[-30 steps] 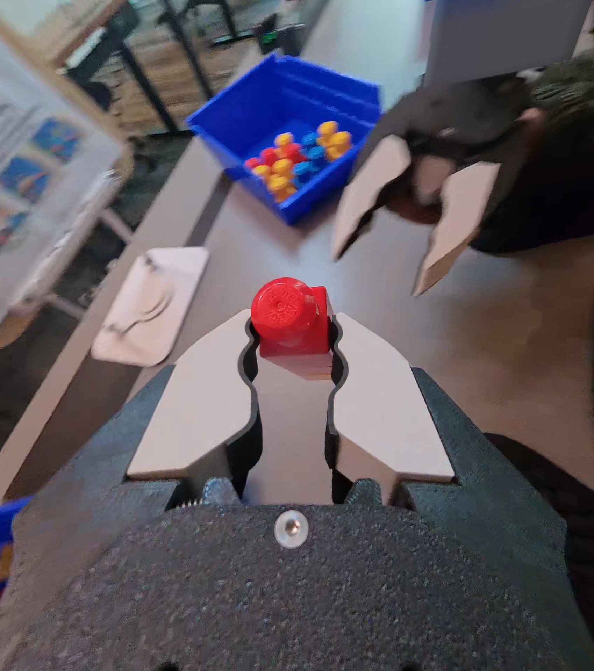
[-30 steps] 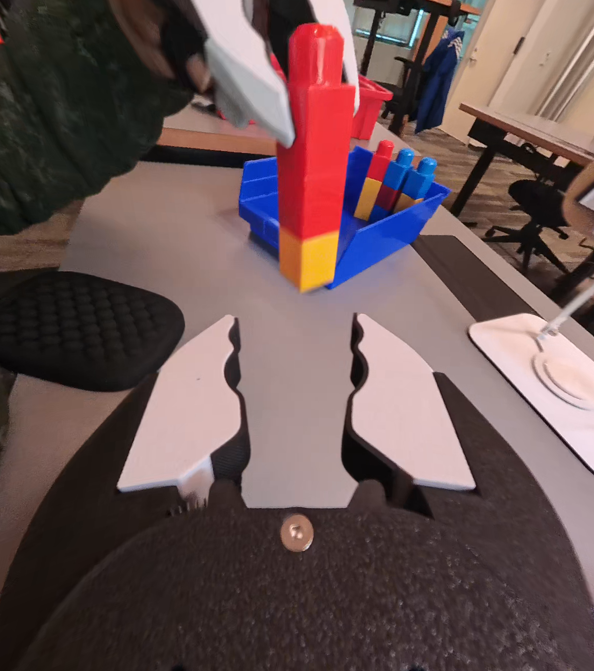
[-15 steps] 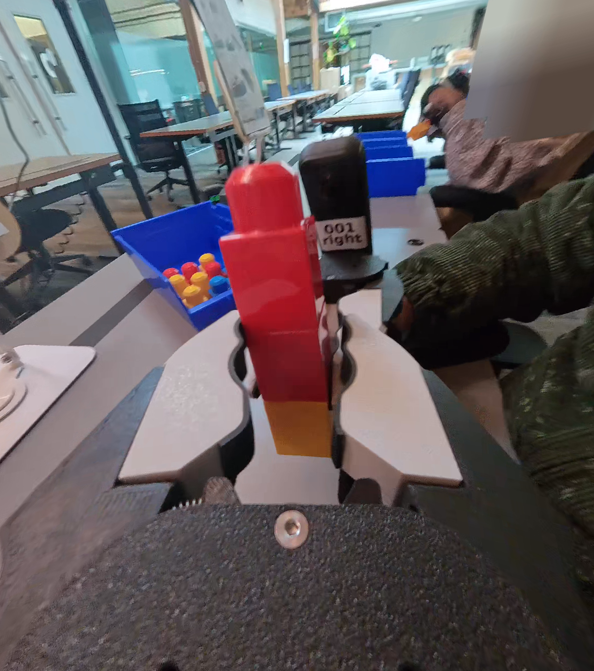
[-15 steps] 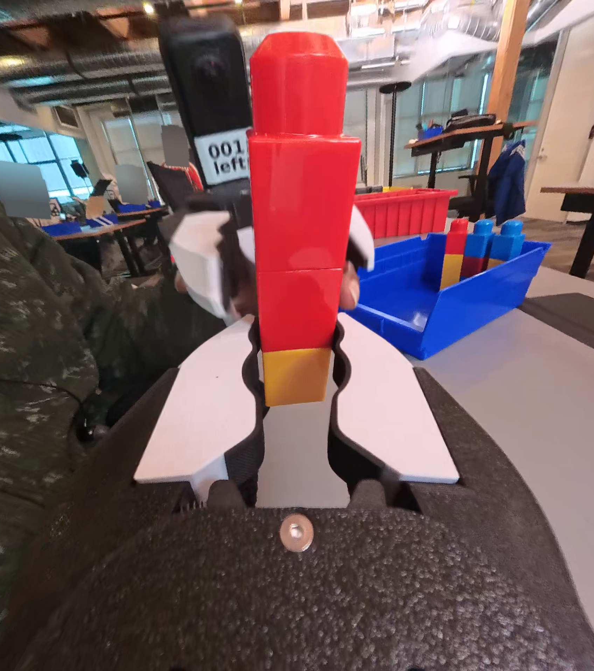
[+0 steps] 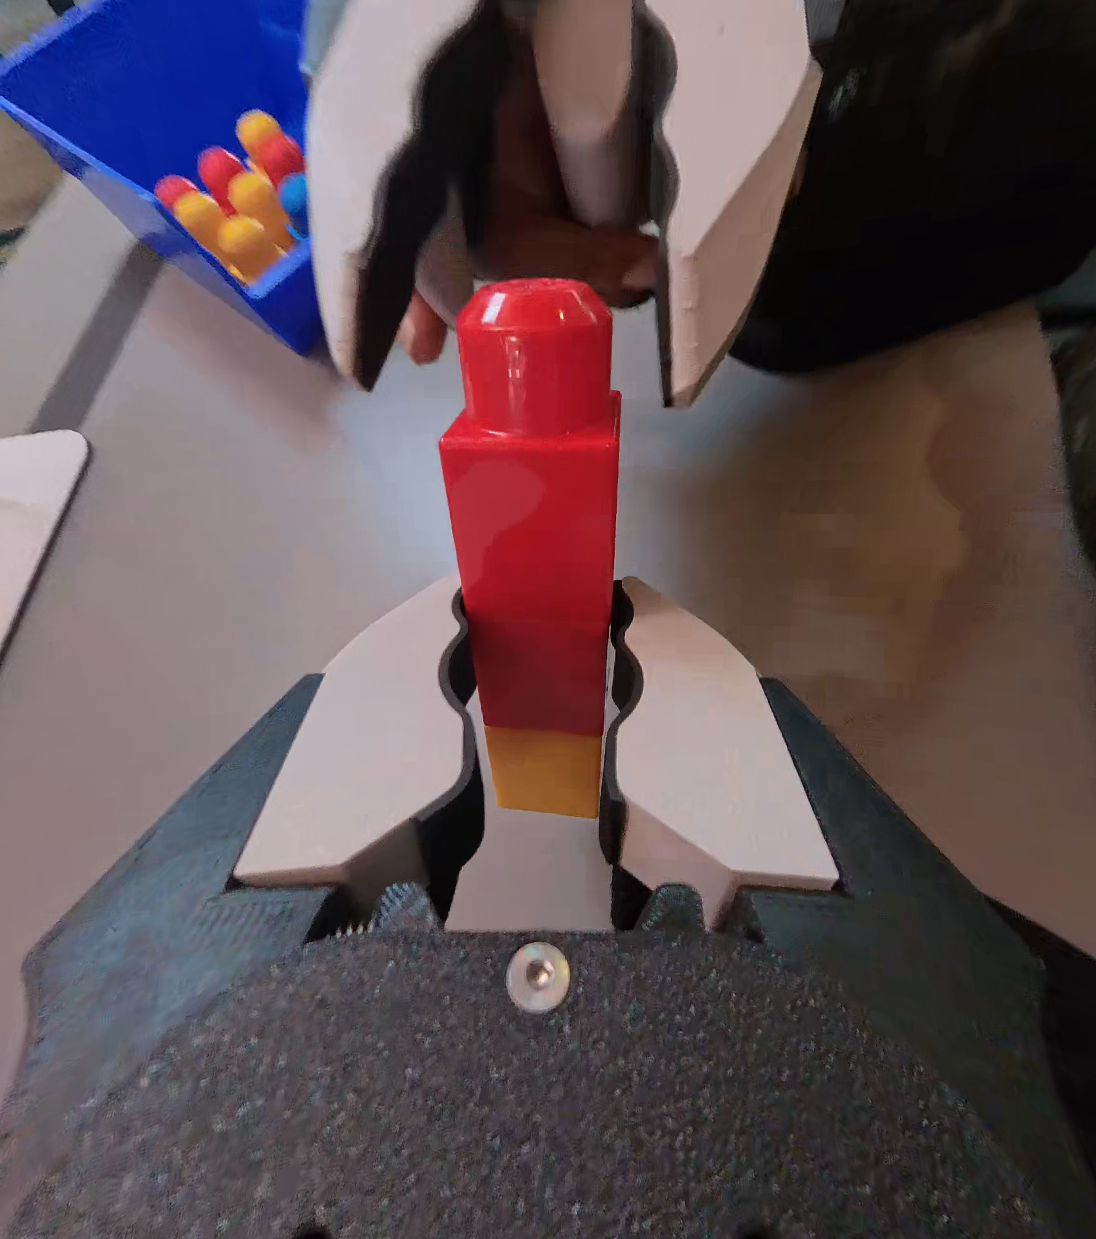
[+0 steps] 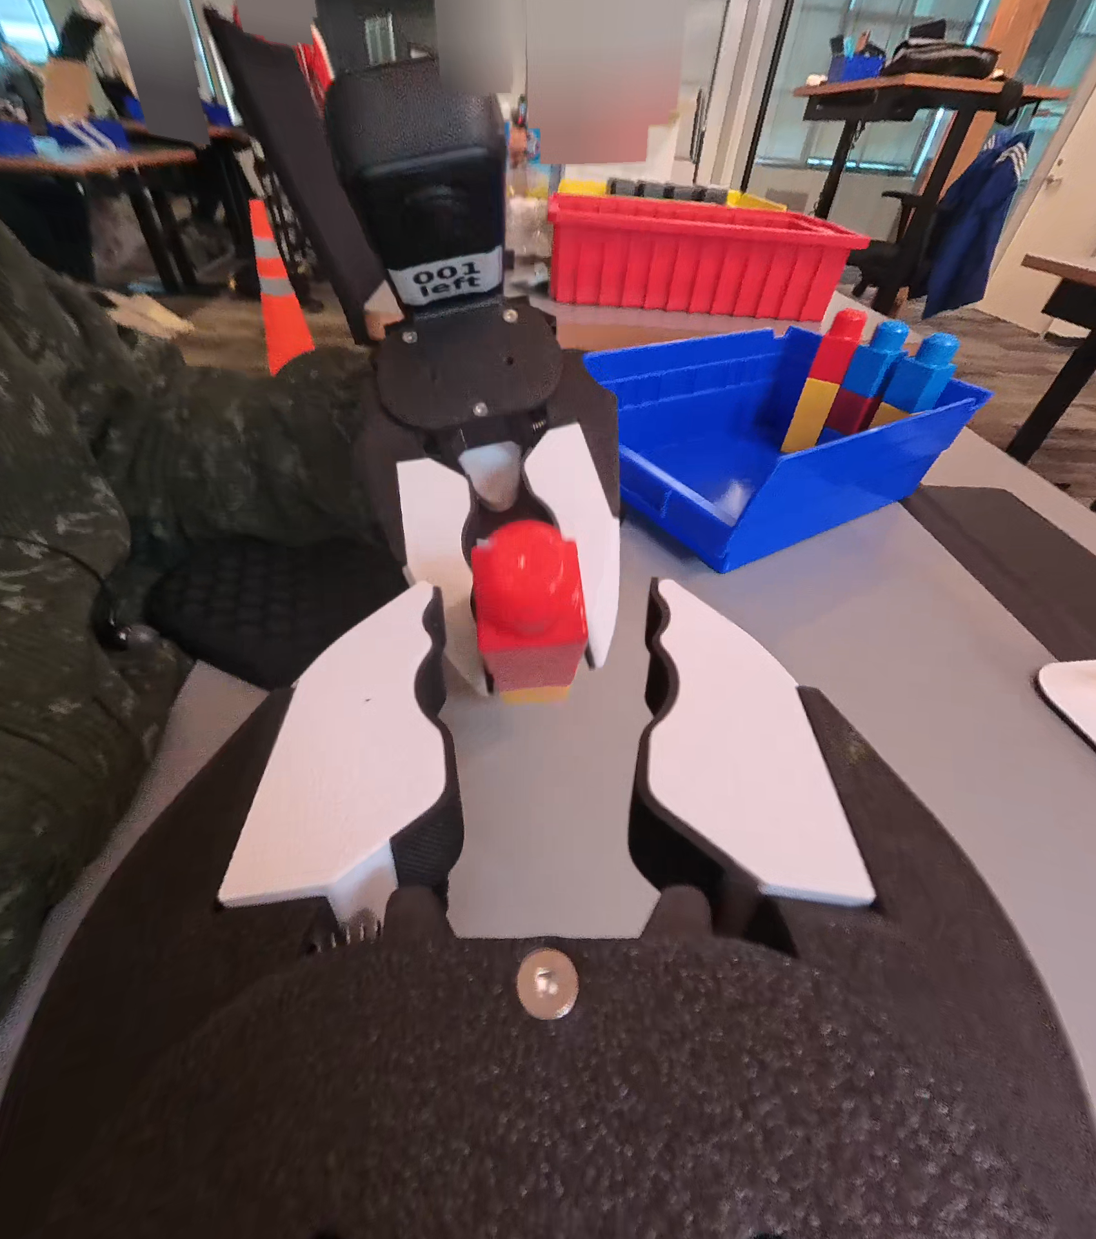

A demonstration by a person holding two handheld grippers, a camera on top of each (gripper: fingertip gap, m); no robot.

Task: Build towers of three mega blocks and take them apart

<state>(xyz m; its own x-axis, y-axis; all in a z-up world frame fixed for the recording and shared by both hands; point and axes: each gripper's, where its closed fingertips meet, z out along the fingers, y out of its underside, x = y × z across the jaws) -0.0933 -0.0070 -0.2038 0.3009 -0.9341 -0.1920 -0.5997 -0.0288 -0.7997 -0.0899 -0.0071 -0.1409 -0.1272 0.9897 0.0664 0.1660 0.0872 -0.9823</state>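
Tower: three mega blocks (image 5: 535, 603), two red over one yellow, pinched at its lower red block by the left hand-held gripper (image 5: 539, 677) above the grey bench (image 5: 196, 536)
Right hand-held gripper (image 6: 545, 670): fingers spread, empty, facing the tower's red stud
Blue bin (image 6: 793, 483): far right; more stacked blocks inside, partly hidden by its wall
Hard to read: right gripper's tips blurred in the left wrist view

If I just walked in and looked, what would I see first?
First you'd see the tower of two red blocks on a yellow one, pinched between the fingers of the left gripper. The right gripper is open and points at the tower's red top without touching it. Behind on the grey table sits a blue bin with more red, yellow and blue towers in its far corner.
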